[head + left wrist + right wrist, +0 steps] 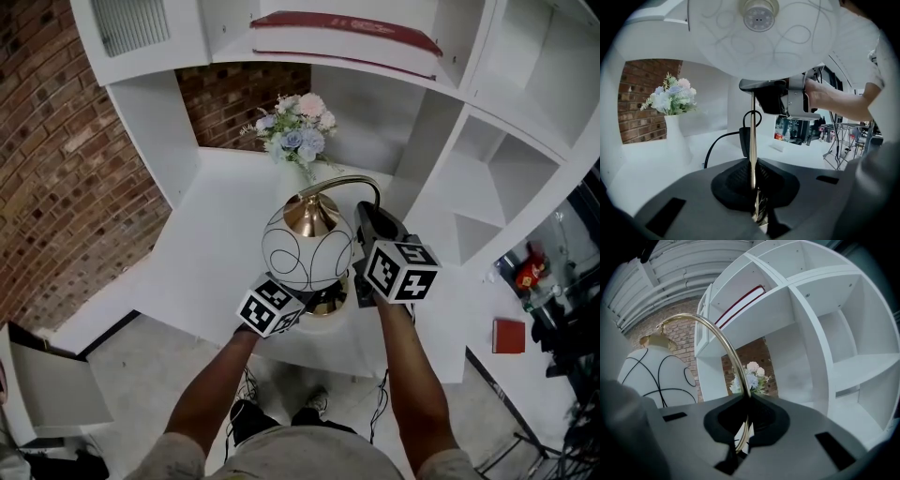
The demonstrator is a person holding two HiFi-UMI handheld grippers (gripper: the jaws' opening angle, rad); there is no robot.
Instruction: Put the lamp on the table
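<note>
The lamp has a white globe shade (305, 251) with black line drawings, a gold cap and a curved gold arm (342, 184). It hangs over the front part of the white table (211, 244). Its gold base (327, 302) shows under the shade; I cannot tell if it touches the tabletop. My left gripper (753, 187) is shut on the thin upright gold stem (753, 136), below the shade (759, 42). Higher up, my right gripper (745, 425) is shut on the curved gold arm (723, 345), with the shade (654, 376) to its left. A black cable (717, 145) trails behind.
A white vase of pastel flowers (298, 136) stands at the back of the table, just behind the lamp. White shelf compartments (487, 178) rise on the right, and a red book (347, 28) lies on the upper shelf. A brick wall (56, 159) is at left.
</note>
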